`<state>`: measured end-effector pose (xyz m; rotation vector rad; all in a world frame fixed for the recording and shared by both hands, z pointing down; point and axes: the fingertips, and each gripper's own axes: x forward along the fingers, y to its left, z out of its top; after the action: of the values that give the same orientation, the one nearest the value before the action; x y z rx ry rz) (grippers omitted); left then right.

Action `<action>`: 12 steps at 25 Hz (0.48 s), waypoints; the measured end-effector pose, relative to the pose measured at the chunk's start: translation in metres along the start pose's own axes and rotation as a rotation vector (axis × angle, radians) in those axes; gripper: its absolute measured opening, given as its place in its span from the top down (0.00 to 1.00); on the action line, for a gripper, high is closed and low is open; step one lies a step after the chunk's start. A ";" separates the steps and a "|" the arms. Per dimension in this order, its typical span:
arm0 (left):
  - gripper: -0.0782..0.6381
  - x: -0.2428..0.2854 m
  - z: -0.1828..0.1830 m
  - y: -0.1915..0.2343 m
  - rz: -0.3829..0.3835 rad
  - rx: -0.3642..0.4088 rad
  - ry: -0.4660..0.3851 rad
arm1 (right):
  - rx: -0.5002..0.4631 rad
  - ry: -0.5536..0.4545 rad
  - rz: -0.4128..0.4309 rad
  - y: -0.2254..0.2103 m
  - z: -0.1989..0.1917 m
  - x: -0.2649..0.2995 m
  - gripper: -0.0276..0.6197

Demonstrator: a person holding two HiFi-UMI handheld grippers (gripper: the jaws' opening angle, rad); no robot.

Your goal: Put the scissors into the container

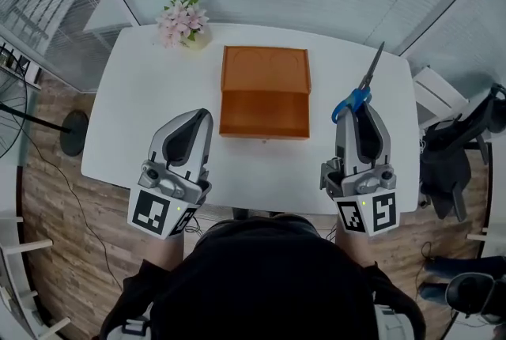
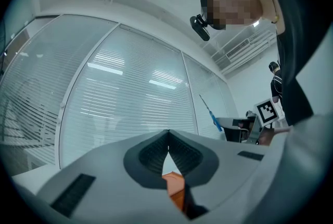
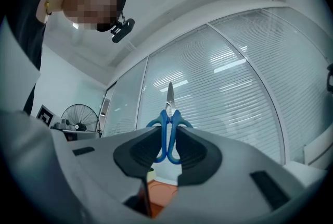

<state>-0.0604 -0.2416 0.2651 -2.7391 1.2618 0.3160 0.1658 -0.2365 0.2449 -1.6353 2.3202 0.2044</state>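
Pinching the scissors [image 1: 353, 102] by their blue handles, the right gripper [image 1: 360, 119] holds them over the white table's [image 1: 142, 109] right side, blades angled up and away. They're just right of the open orange container [image 1: 265, 89] at the table's middle. The left gripper [image 1: 198, 119] hovers left of the container, jaws pressed together on nothing. Pink flowers [image 1: 183, 20] stand at the far left corner.
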 end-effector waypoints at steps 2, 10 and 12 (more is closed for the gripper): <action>0.88 -0.001 -0.004 0.000 0.029 0.013 0.016 | 0.001 0.006 0.022 -0.003 -0.001 0.004 0.82; 0.88 0.006 -0.003 -0.004 0.090 0.007 0.001 | 0.011 0.030 0.094 -0.011 -0.011 0.018 0.82; 0.88 0.007 -0.003 -0.004 0.108 0.019 0.006 | 0.013 0.033 0.109 -0.013 -0.012 0.020 0.82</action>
<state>-0.0528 -0.2446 0.2661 -2.6634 1.4103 0.3047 0.1694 -0.2623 0.2509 -1.5181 2.4327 0.1862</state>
